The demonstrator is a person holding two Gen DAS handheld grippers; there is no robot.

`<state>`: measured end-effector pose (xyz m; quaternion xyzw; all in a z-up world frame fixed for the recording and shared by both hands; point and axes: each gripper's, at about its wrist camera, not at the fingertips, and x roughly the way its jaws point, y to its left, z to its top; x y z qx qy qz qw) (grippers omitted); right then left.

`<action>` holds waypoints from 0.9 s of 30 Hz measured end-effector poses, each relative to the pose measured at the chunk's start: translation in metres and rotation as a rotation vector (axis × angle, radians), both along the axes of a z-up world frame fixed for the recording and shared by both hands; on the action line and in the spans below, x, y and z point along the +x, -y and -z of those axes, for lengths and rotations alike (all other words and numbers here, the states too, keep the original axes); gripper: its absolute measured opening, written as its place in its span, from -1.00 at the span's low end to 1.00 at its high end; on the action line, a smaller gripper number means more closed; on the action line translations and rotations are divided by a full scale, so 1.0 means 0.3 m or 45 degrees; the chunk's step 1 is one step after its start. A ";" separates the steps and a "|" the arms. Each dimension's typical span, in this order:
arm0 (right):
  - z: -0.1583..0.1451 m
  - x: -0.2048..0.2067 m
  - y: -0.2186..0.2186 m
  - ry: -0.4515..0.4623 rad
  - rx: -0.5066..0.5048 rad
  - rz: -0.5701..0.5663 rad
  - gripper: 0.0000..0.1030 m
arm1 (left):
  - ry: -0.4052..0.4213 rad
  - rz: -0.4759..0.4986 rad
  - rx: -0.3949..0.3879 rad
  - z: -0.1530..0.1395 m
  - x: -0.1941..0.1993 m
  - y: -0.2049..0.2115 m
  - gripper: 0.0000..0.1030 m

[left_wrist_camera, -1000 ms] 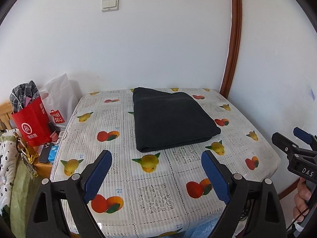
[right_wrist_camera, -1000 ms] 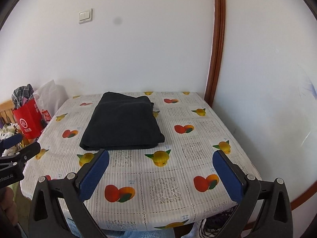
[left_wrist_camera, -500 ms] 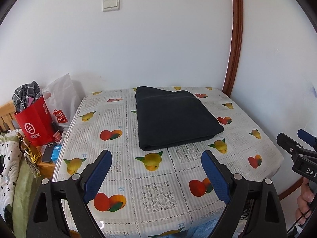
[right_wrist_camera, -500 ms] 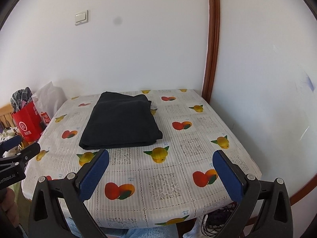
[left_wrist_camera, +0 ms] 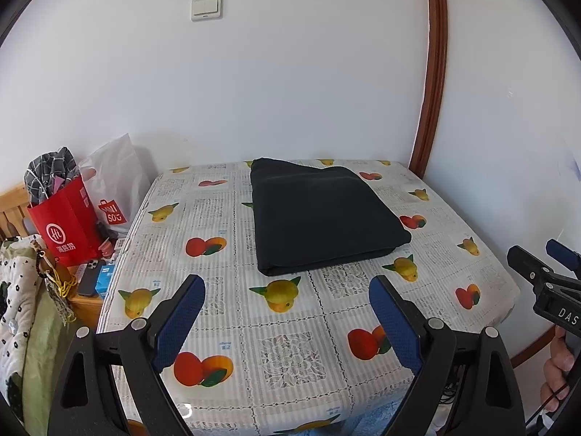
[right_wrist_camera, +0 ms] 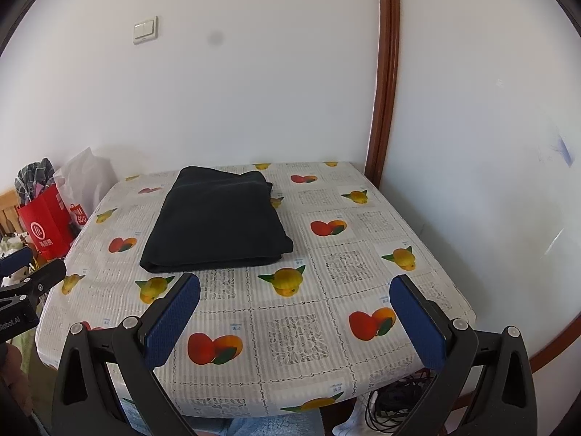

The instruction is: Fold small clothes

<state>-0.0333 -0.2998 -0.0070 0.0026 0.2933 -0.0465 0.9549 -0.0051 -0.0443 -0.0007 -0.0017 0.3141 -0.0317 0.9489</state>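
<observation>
Both my tools held level off the worktop's near edge, left tool (left_wrist_camera: pixel 287 294) and right tool (right_wrist_camera: pixel 295 292) each with jaws wide and nothing between the blue pads. Folded dark garment (left_wrist_camera: pixel 323 216) lies flat on the fruit-print worktop (left_wrist_camera: pixel 290 348), toward the far edge, left of centre, well apart from both tools. Left view alone shows my hand (left_wrist_camera: pixel 557 370) on the right tool's grip; right view alone shows cables (right_wrist_camera: pixel 395 399) under the worktop's near right corner.

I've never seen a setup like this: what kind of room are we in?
Probably a room in someone's home: a table with a fruit-print cloth in a wall corner, a folded dark garment on it, and shopping bags alongside.
</observation>
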 end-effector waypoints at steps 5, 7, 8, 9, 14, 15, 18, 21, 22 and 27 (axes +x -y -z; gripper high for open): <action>-0.002 -0.003 0.002 0.003 0.000 0.004 0.99 | -0.003 -0.001 -0.002 0.000 0.000 -0.004 0.78; -0.004 -0.005 0.001 0.003 0.000 0.004 0.99 | -0.004 -0.001 -0.002 0.000 0.000 -0.004 0.78; -0.003 -0.005 -0.001 0.003 -0.004 0.006 0.99 | -0.003 -0.004 -0.001 -0.001 -0.001 -0.003 0.78; -0.003 -0.004 0.000 0.002 -0.007 0.009 0.99 | -0.001 -0.005 0.000 -0.001 -0.002 -0.002 0.78; 0.000 -0.001 0.001 -0.001 -0.019 0.013 0.99 | -0.005 -0.013 -0.002 0.000 -0.002 0.002 0.78; 0.000 -0.002 -0.001 -0.002 -0.017 0.011 0.99 | -0.006 -0.015 -0.004 0.000 -0.002 0.002 0.78; 0.001 -0.001 -0.004 -0.004 -0.021 0.014 0.99 | -0.007 -0.019 -0.003 -0.001 -0.002 0.004 0.78; 0.000 -0.001 -0.005 -0.002 -0.018 0.014 0.99 | -0.006 -0.018 -0.005 -0.002 -0.002 0.003 0.78; 0.000 -0.001 -0.005 -0.001 -0.019 0.014 0.99 | -0.006 -0.020 -0.004 -0.002 -0.002 0.003 0.78; -0.002 0.000 -0.004 -0.003 -0.019 0.014 0.99 | -0.006 -0.024 -0.006 -0.004 0.001 0.004 0.78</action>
